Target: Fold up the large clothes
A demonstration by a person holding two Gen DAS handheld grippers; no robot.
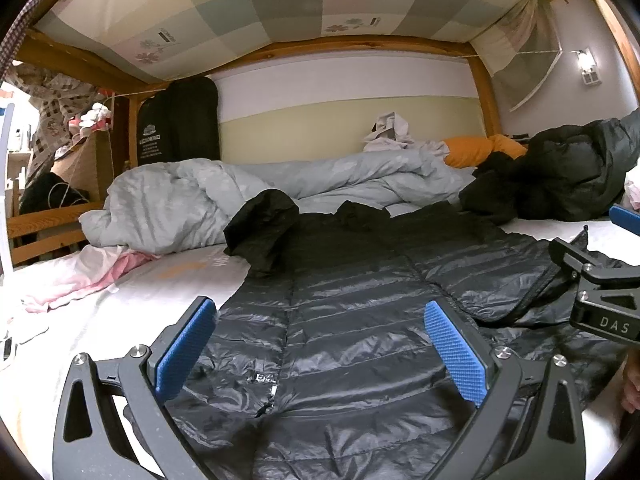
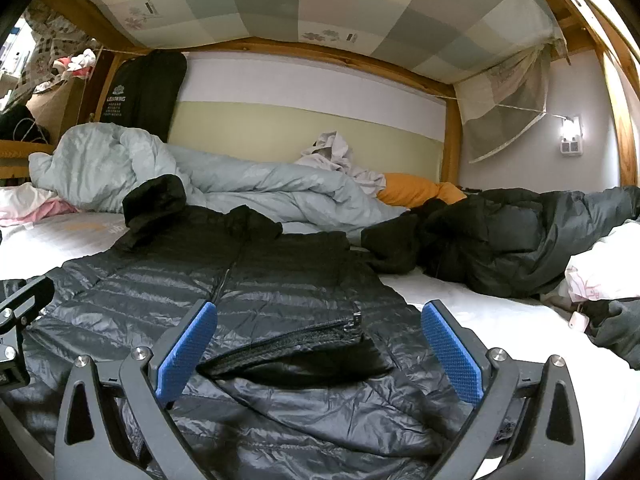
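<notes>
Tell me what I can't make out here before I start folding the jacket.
- Black puffer jacket hem: both views, cut off by the bottom edge and covered by the left claw and right claw.
- Its far sleeve: left wrist view, bunched, cuff hidden.
- Chest logo: too small to read.
- Second dark coat: crumpled, shape unclear.

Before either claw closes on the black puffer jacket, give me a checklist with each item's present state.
1. Left claw open: ok, blue pads spread wide over the jacket front.
2. Right claw open: ok, nothing between its pads.
3. Black puffer jacket laid flat on the white sheet: mostly ok, body spread out, front zipped.
4. Sleeve tidy: not ok, it lies folded across the body with a zipper showing.
5. Hood flat: not ok, it is bunched up at the far end.
6. Room to fold: cannot tell; the grey duvet and another dark coat lie close behind.
</notes>
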